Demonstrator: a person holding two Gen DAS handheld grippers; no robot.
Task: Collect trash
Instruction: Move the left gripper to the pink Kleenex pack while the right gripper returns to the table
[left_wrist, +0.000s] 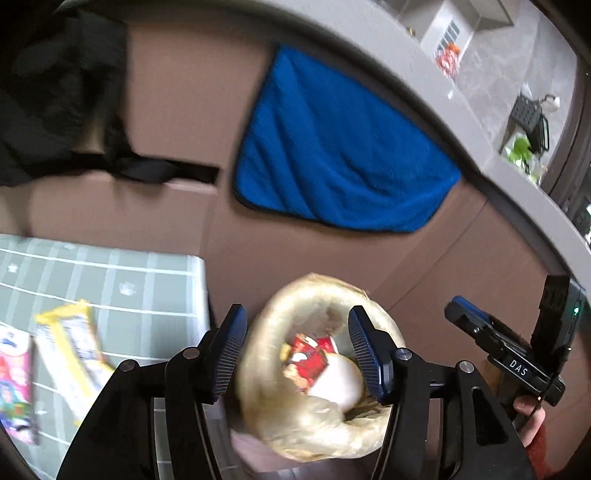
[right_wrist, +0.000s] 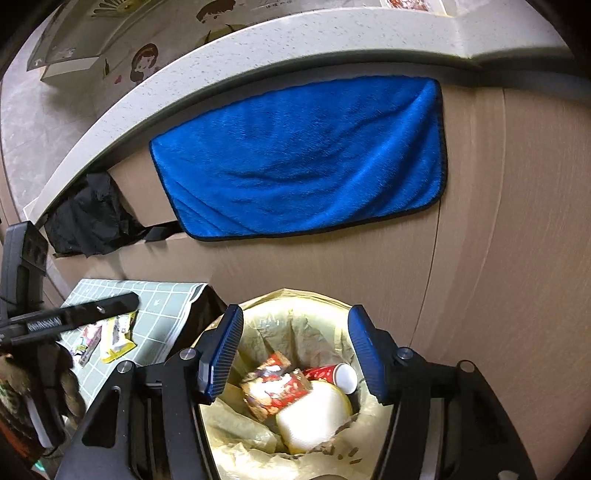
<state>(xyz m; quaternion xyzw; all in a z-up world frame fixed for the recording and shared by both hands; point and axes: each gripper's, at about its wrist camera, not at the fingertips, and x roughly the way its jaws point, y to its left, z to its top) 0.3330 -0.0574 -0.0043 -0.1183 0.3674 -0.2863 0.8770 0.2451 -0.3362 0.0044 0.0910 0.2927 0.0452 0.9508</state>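
Below both grippers sits a lined bin (right_wrist: 295, 387) holding a wrapper (right_wrist: 275, 386), cup (right_wrist: 338, 376) and bowl (right_wrist: 314, 417). Left gripper (left_wrist: 297, 350) and right gripper (right_wrist: 295, 350) have fingers spread, empty. Left, more wrappers (left_wrist: 70, 354) lie on a table (left_wrist: 147, 295).

I count one bin (right_wrist: 295, 306), lined with one yellowish bag. Inside it lie three pieces of trash: one red snack wrapper (right_wrist: 275, 384), one red paper cup (right_wrist: 334, 374) and one white bowl (right_wrist: 314, 417). On the checked cloth (right_wrist: 162, 302) beside it I see two more wrappers (right_wrist: 116, 338). One blue towel (right_wrist: 303, 158) hangs behind, and one black bag (right_wrist: 88, 218).
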